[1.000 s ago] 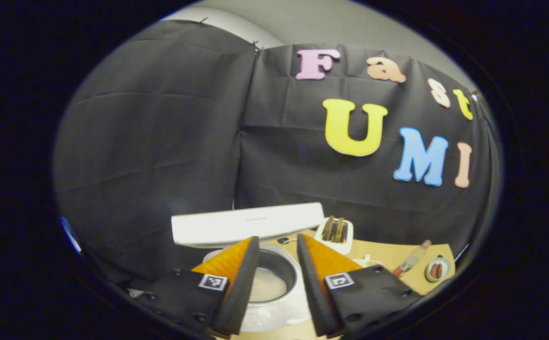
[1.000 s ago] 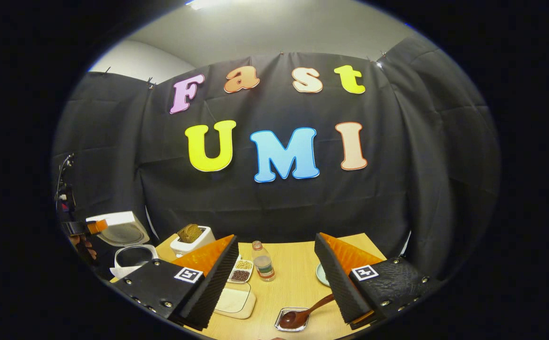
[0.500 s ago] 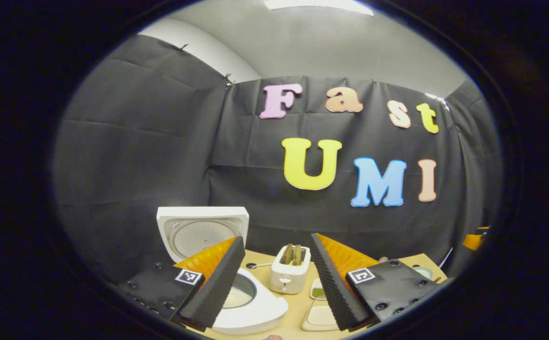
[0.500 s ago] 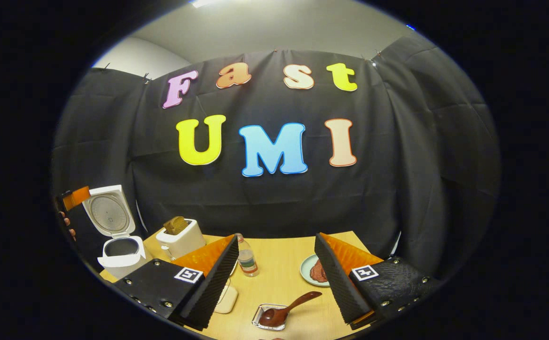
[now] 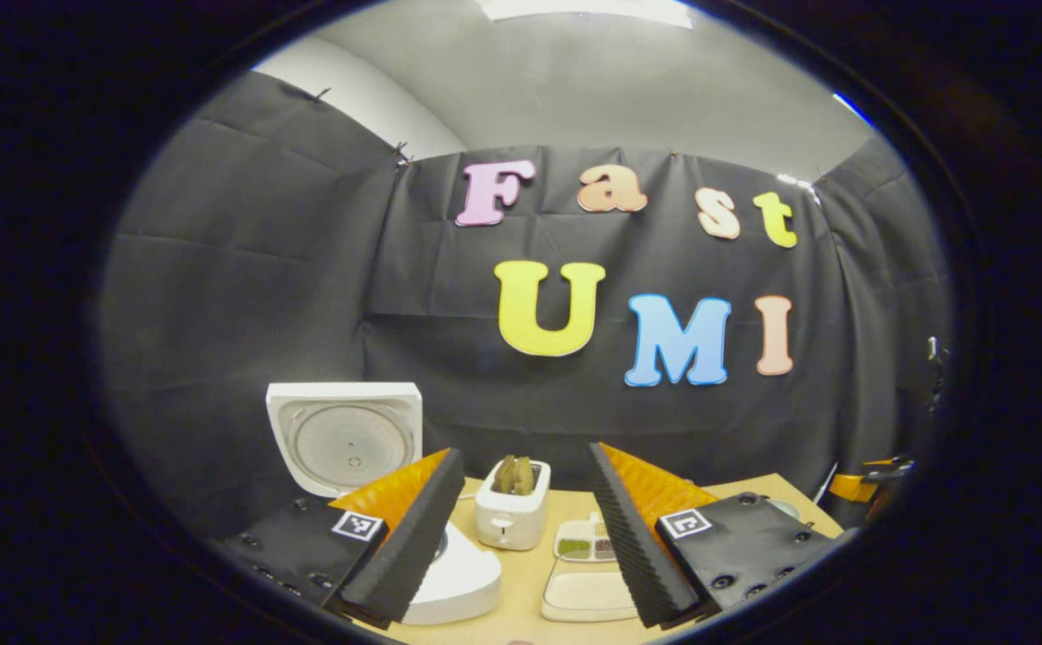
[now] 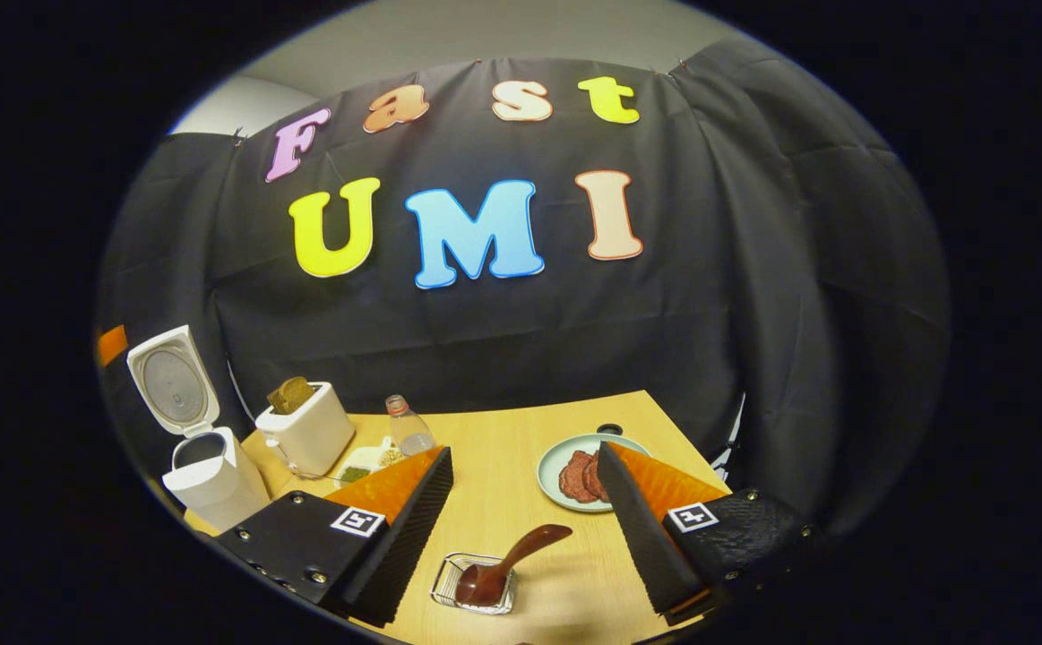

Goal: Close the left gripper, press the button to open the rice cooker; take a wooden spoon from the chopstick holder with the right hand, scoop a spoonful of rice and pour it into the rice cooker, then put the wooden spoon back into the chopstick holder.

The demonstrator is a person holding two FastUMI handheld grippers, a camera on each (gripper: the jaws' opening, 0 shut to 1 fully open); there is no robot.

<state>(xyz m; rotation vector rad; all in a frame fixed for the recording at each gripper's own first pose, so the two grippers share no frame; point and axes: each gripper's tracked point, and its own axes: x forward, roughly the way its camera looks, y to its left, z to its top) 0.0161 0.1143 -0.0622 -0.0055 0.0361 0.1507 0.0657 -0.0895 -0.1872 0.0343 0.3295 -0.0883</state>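
Note:
The white rice cooker (image 5: 462,578) stands with its lid (image 5: 344,437) swung fully up. My left gripper (image 5: 523,452) is open and empty, held back from the cooker, which sits behind its left finger (image 5: 404,546). In the right gripper view the cooker (image 6: 207,470) is at the far left of the table. A dark wooden spoon (image 6: 507,560) rests with its bowl in a small wire holder (image 6: 474,589), handle pointing up and right. My right gripper (image 6: 525,448) is open above and around the spoon, not touching it. A white tray of rice (image 5: 585,591) lies between the left gripper's fingers.
A white toaster (image 6: 305,430) with toast stands right of the cooker, with a small plastic bottle (image 6: 409,428) and a compartment dish (image 5: 585,546) of grains beside it. A plate of meat slices (image 6: 574,470) sits at the back right. The wooden table (image 6: 494,439) ends at the black cloth.
The left gripper drew back from the cooker and rose; the lid went from half raised to fully upright. The right gripper tipped down toward the spoon, which now sits between its fingers.

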